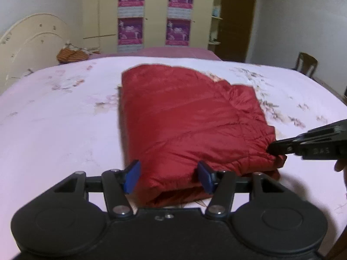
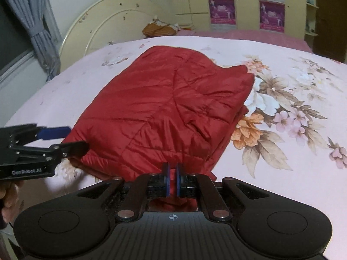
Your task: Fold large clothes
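A red quilted jacket (image 1: 190, 117) lies folded into a thick rectangle on the pink floral bed sheet (image 1: 54, 130); it also shows in the right wrist view (image 2: 169, 108). My left gripper (image 1: 168, 176) is open, its blue pads either side of the jacket's near edge, and shows from the side in the right wrist view (image 2: 71, 138). My right gripper (image 2: 172, 182) is shut on the jacket's near corner, red cloth pinched between its pads. In the left wrist view the right gripper (image 1: 275, 149) shows at the jacket's right corner.
A cream headboard (image 2: 108, 28) stands at the far end of the bed. An orange cloth bundle (image 2: 160, 29) lies next to it. Wardrobe doors with purple posters (image 1: 154, 13) stand behind. A wooden chair (image 1: 305, 64) stands at right. Grey curtains (image 2: 34, 21) hang at left.
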The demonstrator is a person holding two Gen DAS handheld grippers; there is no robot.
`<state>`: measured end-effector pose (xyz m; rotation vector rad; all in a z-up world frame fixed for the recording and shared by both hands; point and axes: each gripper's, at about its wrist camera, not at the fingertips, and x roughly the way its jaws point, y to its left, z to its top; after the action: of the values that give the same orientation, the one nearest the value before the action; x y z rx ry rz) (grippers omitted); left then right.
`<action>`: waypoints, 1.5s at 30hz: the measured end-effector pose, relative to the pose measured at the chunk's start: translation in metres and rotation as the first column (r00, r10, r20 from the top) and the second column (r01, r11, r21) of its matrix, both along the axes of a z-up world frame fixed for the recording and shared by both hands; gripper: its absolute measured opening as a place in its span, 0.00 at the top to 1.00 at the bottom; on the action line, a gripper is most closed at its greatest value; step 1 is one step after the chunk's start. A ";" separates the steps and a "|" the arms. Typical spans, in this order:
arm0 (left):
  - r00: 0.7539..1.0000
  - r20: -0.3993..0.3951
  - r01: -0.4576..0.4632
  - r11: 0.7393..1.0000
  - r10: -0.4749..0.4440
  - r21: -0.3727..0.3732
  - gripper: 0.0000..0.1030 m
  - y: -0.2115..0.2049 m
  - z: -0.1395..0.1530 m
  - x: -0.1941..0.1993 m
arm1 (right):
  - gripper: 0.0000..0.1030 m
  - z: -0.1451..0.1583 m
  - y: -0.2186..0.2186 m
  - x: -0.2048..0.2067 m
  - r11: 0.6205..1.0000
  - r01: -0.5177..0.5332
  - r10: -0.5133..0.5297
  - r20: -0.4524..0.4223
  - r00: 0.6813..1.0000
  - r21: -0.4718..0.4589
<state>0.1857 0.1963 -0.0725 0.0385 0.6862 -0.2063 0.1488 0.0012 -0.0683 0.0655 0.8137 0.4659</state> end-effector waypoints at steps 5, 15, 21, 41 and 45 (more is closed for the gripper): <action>0.994 0.076 -0.073 0.995 0.079 -0.074 0.19 0.001 0.048 -0.062 | 0.95 0.046 -0.032 -0.062 0.999 0.041 -0.040 0.118 0.992 0.002; 0.982 0.103 -0.158 0.987 0.160 -0.032 0.00 -0.033 0.068 -0.130 | 0.00 0.078 -0.060 -0.143 0.976 0.213 -0.200 0.218 0.955 -0.037; 0.984 0.128 -0.122 0.993 0.121 0.002 0.00 -0.056 0.082 -0.160 | 0.00 0.083 -0.056 -0.183 0.973 0.224 -0.209 0.200 0.957 -0.056; 0.978 0.180 -0.102 0.995 0.103 -0.015 0.00 -0.073 0.096 -0.204 | 0.00 0.103 -0.067 -0.245 0.966 0.259 -0.245 0.246 0.938 -0.026; 0.977 0.188 -0.102 0.995 0.104 -0.020 0.00 -0.073 0.098 -0.205 | 0.00 0.105 -0.070 -0.247 0.963 0.269 -0.255 0.250 0.934 -0.022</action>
<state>-0.0190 0.1236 0.0251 0.0126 0.4968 -0.1046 -0.0980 -0.0684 0.0371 0.0621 0.5634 0.1927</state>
